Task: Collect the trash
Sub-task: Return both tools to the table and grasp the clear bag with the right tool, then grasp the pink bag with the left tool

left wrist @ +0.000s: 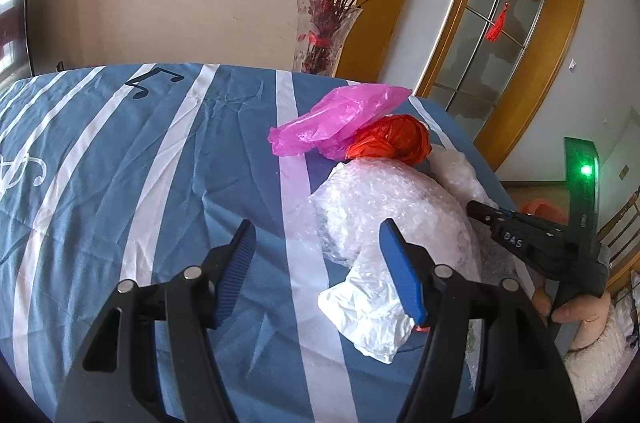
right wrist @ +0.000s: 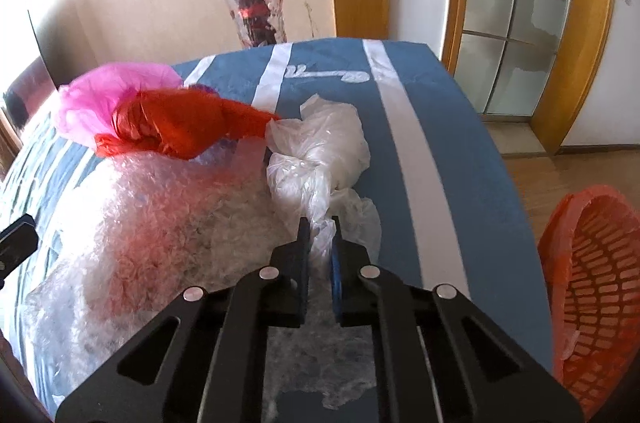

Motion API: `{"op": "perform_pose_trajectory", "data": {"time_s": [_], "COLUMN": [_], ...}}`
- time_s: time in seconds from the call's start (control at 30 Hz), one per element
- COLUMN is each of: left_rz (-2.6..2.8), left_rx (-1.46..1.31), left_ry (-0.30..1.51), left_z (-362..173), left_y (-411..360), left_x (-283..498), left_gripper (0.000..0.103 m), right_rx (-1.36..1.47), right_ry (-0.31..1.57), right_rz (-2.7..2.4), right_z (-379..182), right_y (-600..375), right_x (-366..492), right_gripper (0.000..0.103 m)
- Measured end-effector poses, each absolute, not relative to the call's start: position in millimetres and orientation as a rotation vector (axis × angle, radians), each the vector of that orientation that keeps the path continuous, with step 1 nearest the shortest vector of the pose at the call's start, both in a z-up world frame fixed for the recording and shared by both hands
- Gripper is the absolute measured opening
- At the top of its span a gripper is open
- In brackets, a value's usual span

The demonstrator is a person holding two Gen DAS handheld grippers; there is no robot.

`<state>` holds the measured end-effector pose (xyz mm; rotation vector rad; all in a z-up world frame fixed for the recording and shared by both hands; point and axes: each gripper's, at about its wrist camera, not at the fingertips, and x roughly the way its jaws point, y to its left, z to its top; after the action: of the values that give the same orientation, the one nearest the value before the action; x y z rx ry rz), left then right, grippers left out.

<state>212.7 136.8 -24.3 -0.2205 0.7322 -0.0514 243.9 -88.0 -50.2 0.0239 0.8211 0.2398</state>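
The orange basket [right wrist: 596, 287] is running off the right edge of the right wrist view. The bubble wrap [left wrist: 384, 207] is hiding most of the clear plastic bag [left wrist: 456, 167] in the left view, and the pink bag [right wrist: 108, 99] is blurring at its edges.

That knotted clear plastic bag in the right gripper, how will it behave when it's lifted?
The clear plastic bag looks thin and crumpled, so it will probably hang limp from the right gripper, which pinches its twisted tail. It seems very light. The film may slip, so a firm pinch helps.
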Motion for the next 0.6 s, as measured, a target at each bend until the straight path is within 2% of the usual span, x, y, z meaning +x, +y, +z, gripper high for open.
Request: {"op": "perform_pose_trajectory", "data": {"time_s": [0.27, 0.6], "left_rz": [-0.040, -0.034], "left_rx": [-0.201, -0.108], "left_ry": [0.691, 0.664], "left_z": [-6, 16], "left_y": [132, 105], "left_x": [226, 276], "left_gripper": [0.064, 0.064], "right_rx": [0.077, 0.111], "right_ry": [0.739, 0.744], "right_rz": [0.238, 0.225], "right_z": [-24, -24], "right_y": [-115, -136], "right_x": [222, 215], "right_gripper": [0.009, 0.009]}}
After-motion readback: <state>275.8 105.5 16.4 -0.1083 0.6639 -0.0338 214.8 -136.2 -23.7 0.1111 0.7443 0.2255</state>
